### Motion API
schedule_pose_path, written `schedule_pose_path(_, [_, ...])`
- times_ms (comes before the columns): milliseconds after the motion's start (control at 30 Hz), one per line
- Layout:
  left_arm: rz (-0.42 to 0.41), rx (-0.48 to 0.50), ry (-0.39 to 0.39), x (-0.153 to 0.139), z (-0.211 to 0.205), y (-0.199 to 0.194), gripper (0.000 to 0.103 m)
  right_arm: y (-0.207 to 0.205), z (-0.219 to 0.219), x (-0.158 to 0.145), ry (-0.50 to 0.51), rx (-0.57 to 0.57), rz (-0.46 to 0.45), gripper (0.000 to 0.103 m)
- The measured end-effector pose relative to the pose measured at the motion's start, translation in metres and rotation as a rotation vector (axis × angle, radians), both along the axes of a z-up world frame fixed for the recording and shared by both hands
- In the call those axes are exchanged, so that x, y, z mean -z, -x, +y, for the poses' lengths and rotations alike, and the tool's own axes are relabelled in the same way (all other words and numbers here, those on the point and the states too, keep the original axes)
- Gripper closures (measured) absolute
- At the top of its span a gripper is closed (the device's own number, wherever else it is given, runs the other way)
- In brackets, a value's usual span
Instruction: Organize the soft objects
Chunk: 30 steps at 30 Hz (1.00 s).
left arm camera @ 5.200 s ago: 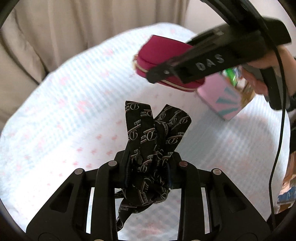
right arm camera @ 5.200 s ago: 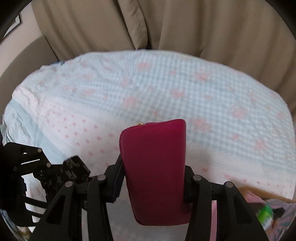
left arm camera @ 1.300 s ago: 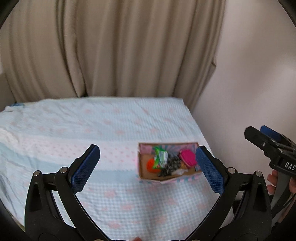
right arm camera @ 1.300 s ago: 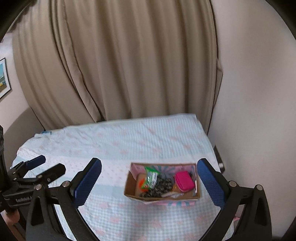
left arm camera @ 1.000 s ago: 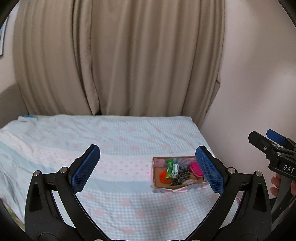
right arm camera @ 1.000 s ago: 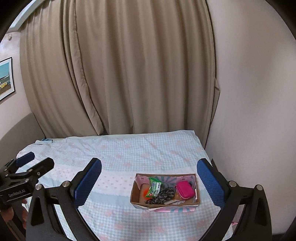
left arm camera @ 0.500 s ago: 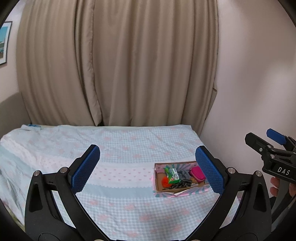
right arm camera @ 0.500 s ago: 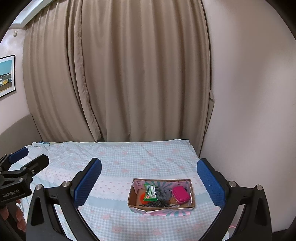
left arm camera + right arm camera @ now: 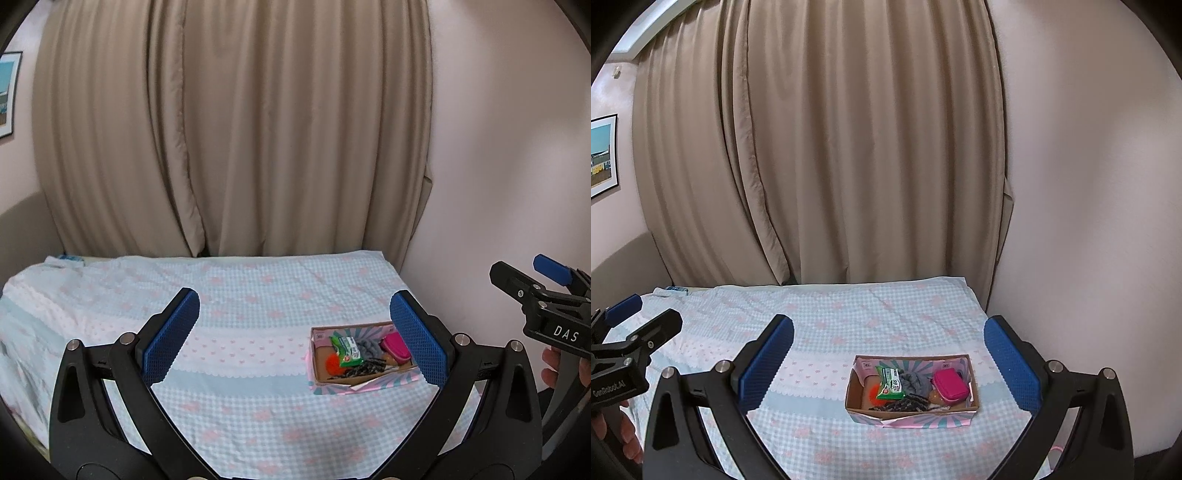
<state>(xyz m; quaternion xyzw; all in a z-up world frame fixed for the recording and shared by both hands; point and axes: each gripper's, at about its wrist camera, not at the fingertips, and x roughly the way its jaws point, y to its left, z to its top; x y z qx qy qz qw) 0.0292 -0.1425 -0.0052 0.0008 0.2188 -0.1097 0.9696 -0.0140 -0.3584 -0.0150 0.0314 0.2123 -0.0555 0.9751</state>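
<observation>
Both grippers, left gripper [image 9: 295, 332] and right gripper [image 9: 888, 356], gape wide and empty; the cardboard box [image 9: 911, 412] on the bedspread [image 9: 820, 317] holds the soft items, so you can finish by holding clear.

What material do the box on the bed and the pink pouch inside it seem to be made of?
The box looks like matte cardboard: brown inner walls, printed pink outside, a folded flap. The pink pouch seems fabric, soft and unshiny, though too small to tell surely.
</observation>
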Motion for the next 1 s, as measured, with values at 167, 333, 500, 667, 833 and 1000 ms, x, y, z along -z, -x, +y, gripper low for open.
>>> schedule_pose_path(167, [-0.005,0.002,0.000,0.000,-0.002,0.001,0.000,0.001,-0.001,-0.001,0.004,0.001,-0.003,0.000])
schedule_pose_path(333, [-0.008,-0.001,-0.002,0.002,-0.003,0.001,0.000,-0.004,-0.002,-0.002,0.016,0.000,-0.008,0.000])
schedule_pose_path(500, [-0.007,-0.001,-0.003,0.002,-0.002,-0.001,0.000,-0.005,-0.002,-0.002,0.017,-0.003,-0.007,0.000])
schedule_pose_path(667, [-0.011,-0.011,0.007,0.000,0.000,-0.001,0.000,-0.009,-0.003,-0.003,0.011,-0.009,-0.007,0.000])
schedule_pose_path(833, [-0.014,-0.016,0.006,0.000,0.000,0.000,0.000,-0.008,-0.001,-0.002,0.013,-0.006,-0.008,0.000])
schedule_pose_path(1000, [-0.017,-0.018,0.003,0.001,0.000,0.000,0.000,-0.010,-0.002,-0.003,0.013,-0.006,-0.010,0.000])
